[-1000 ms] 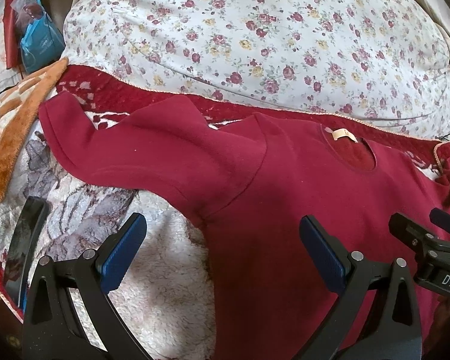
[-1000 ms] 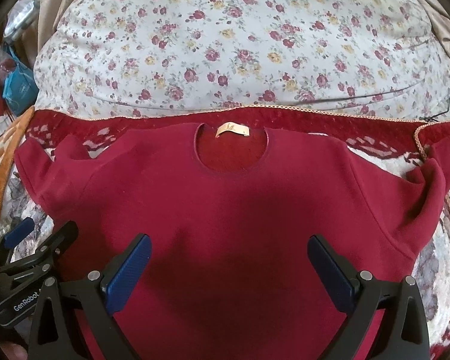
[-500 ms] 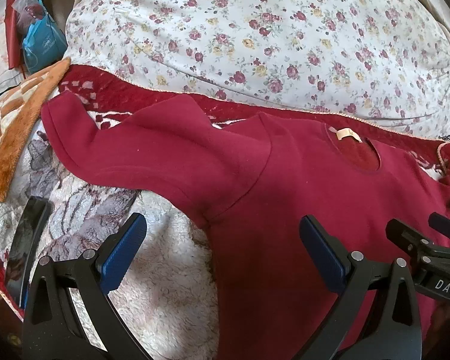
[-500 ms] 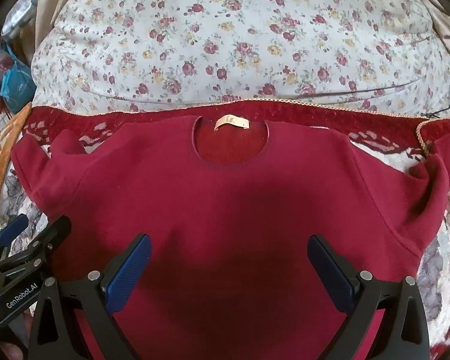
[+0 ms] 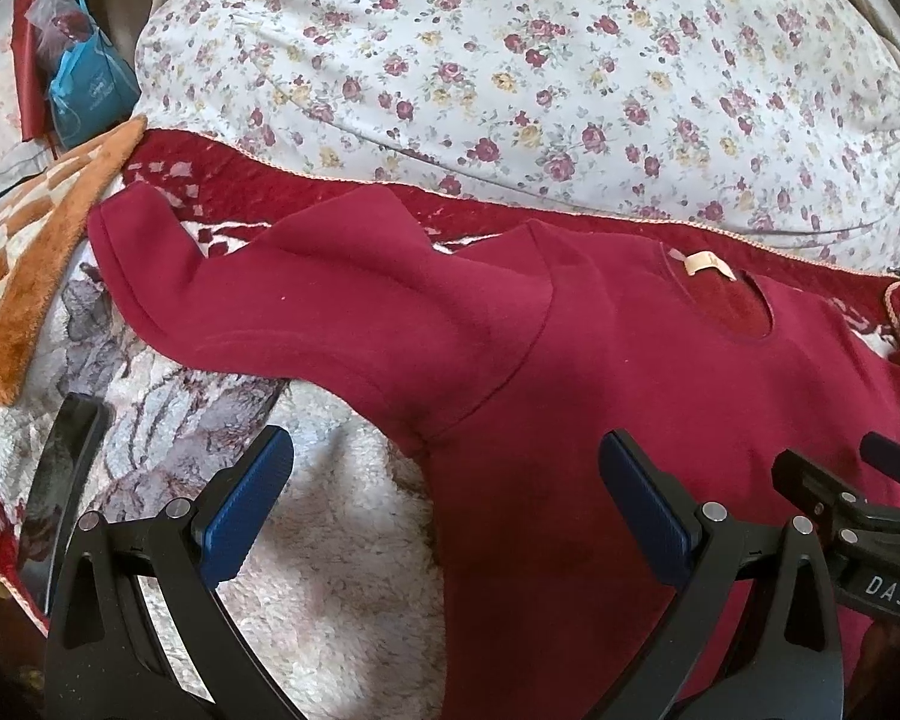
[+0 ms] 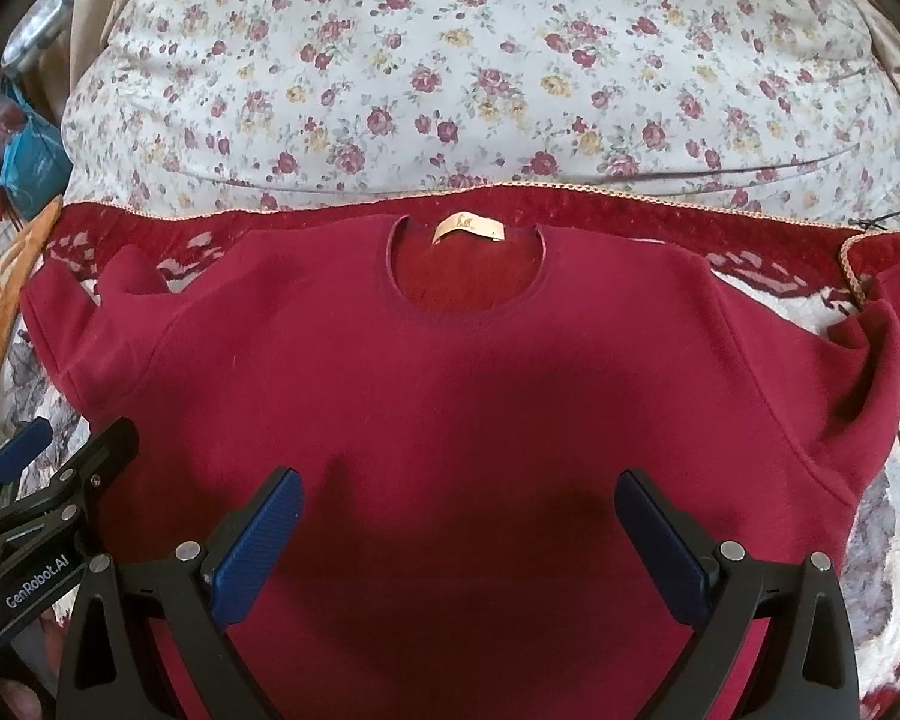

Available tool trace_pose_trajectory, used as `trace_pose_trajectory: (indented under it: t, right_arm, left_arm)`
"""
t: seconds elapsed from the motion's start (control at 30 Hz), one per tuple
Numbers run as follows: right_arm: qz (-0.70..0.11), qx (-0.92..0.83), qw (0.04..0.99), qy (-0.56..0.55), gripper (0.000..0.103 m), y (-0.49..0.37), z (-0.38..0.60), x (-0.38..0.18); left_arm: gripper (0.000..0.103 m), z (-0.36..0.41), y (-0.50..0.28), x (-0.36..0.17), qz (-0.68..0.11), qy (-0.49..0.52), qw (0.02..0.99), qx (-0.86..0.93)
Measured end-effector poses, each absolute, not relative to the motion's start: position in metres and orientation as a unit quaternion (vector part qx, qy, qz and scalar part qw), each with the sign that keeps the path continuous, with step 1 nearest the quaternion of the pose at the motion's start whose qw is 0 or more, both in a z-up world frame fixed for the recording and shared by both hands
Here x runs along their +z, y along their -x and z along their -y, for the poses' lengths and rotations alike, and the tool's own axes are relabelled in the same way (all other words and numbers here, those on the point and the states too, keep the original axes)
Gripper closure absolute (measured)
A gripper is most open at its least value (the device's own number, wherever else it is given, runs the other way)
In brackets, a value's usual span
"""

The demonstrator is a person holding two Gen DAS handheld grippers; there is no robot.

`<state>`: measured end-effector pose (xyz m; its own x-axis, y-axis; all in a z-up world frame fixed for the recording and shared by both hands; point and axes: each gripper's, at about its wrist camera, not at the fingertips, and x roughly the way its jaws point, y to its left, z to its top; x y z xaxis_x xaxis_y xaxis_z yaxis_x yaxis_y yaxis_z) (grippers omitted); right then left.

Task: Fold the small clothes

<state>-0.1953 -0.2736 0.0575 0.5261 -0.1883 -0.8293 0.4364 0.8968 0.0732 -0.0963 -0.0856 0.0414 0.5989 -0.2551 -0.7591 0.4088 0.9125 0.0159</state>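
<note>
A dark red sweatshirt [image 6: 450, 372] lies spread flat on a patterned blanket, neck opening and tan label [image 6: 465, 227] toward the far side. Its left sleeve [image 5: 306, 294] stretches left; its right sleeve [image 6: 870, 372] is bunched at the right. My left gripper [image 5: 444, 504] is open and empty above the left armpit and side edge of the shirt [image 5: 570, 420]. My right gripper [image 6: 459, 531] is open and empty above the middle of the shirt's body. Each gripper shows at the edge of the other's view.
A large floral pillow [image 6: 480, 72] lies behind the shirt. The blanket [image 5: 330, 540] is fluffy white and grey with a red border. An orange and cream rug [image 5: 24, 264] lies at left, with a blue bag [image 5: 90, 90] beyond it.
Both grippers have crept slightly forward and left over the shirt, staying open. The shirt has not moved.
</note>
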Motion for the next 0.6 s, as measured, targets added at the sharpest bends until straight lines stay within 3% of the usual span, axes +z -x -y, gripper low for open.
trace_pose_trajectory:
  t: [0.6]
  right_arm:
    - [-0.461,-0.174,0.859,-0.139,0.0,0.1923,0.2697,0.0556]
  left_arm:
    - [0.001,0.0825,0.0909,0.0375,-0.459,-0.063,0.864,-0.197]
